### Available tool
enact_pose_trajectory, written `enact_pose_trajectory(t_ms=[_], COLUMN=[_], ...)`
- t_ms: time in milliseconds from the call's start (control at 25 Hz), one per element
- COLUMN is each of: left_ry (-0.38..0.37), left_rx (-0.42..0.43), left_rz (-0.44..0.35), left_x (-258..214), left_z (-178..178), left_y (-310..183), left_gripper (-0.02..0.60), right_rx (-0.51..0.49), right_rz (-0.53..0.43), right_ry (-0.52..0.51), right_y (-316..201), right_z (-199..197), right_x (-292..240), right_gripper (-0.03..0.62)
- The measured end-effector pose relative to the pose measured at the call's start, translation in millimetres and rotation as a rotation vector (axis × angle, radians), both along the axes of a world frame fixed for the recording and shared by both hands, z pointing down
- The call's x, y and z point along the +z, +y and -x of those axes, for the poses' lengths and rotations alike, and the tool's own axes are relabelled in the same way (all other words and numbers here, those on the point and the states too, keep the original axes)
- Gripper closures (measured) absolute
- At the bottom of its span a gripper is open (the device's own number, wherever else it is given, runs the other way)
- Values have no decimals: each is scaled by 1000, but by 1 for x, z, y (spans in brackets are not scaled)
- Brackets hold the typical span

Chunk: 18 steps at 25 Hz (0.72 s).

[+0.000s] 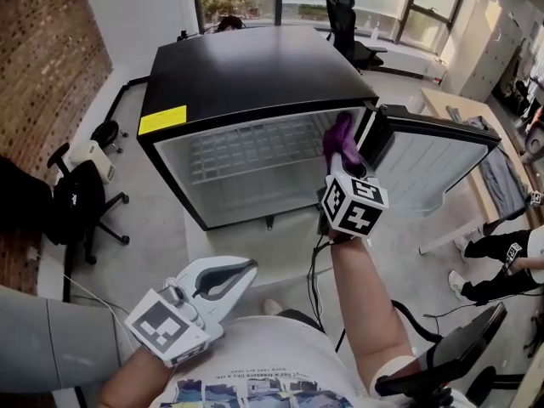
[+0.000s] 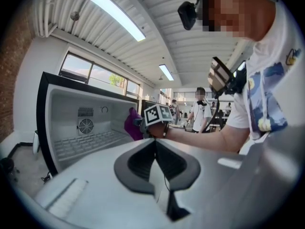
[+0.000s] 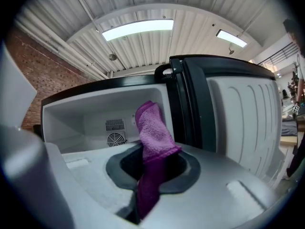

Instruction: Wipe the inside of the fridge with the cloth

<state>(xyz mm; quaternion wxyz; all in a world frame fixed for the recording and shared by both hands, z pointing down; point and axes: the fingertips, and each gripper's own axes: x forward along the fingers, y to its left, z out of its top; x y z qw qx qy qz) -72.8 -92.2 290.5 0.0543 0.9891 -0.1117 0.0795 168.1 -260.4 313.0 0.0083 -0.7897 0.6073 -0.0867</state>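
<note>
The cloth [image 3: 153, 132], clamped in the right gripper [image 3: 151, 173] at the right front edge of the open fridge [image 1: 246, 75], should go in and press flat on the walls in overlapping strokes; the left gripper [image 2: 155, 144], jaws together and empty, hangs well back from it.

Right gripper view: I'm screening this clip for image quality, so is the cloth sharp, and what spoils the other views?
Right gripper view: purple cloth sharp at its top, softer between the jaws; fisheye bows the fridge; ceiling light blown out. Left gripper view: same fisheye, dark corners, left gripper blurred up close. Head view: evenly lit, windows bright.
</note>
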Motion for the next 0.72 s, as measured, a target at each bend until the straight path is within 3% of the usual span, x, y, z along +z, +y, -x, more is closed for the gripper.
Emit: enact_pose_trajectory(t_ms=[720], left_ry=[-30], left_rx=[-77], left_rz=[-19], left_x=[6], left_z=[8], left_y=[-25], left_gripper=[575], right_rx=[-10], right_rz=[37], right_ry=[25], right_y=[-73], right_z=[7], right_x=[0], right_gripper=[542])
